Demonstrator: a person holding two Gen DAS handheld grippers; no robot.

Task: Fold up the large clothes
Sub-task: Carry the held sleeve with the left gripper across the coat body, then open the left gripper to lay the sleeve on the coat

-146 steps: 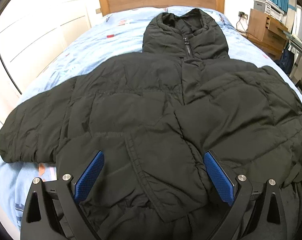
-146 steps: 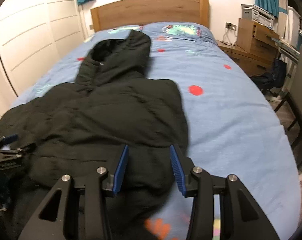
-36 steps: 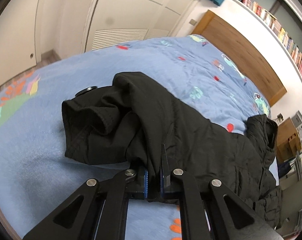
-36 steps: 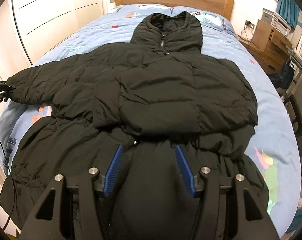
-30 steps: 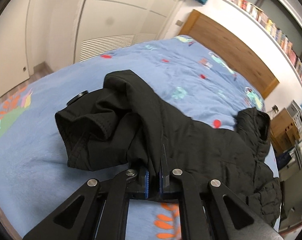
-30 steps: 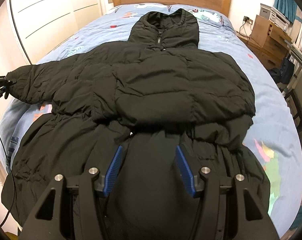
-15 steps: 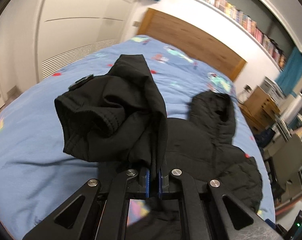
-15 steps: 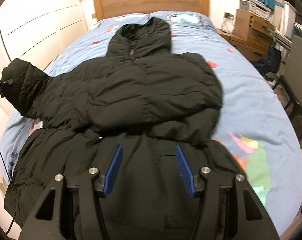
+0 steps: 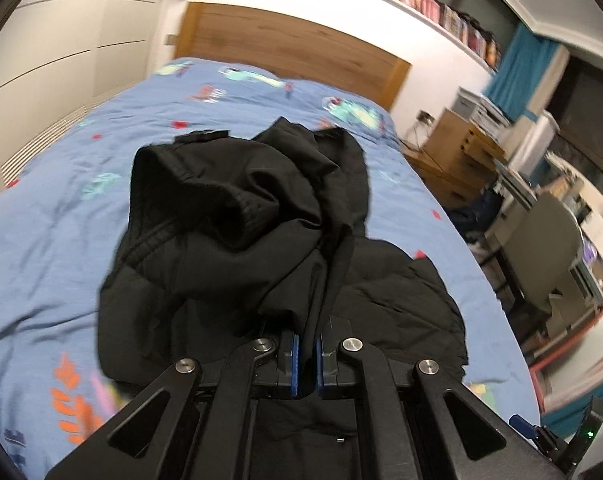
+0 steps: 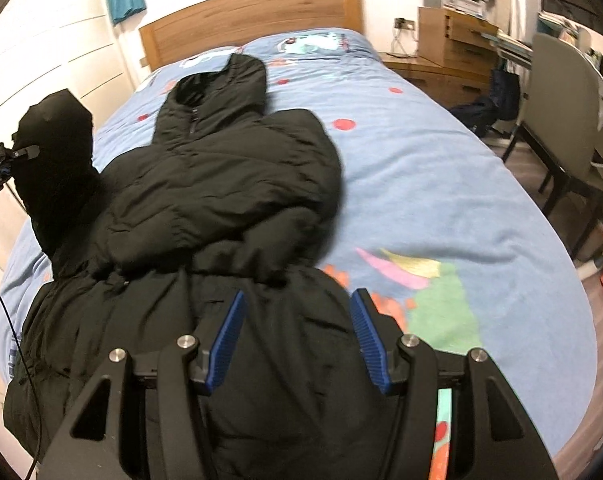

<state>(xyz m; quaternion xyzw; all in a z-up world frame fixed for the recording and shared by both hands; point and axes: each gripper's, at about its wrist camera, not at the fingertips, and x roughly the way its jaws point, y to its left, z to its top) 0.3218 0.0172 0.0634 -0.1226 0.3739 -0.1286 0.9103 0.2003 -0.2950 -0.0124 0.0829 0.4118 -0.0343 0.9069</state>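
Lifted up off the blue patterned bed cover (image 10: 441, 184), the coat's left sleeve (image 10: 55, 168) now hangs in the air at nine o'clock, where half a second ago it sat lower. The left claw (image 9: 306, 354) is pinched tight on the sleeve cuff. The big black puffy hooded coat (image 10: 221, 184) lies flat on the bed, hood toward twelve o'clock. The right claw (image 10: 299, 338) is wide open over the coat's bottom part at six o'clock, holding nothing. The slippery sleeve could slide out of the pinch, or flop down crooked.
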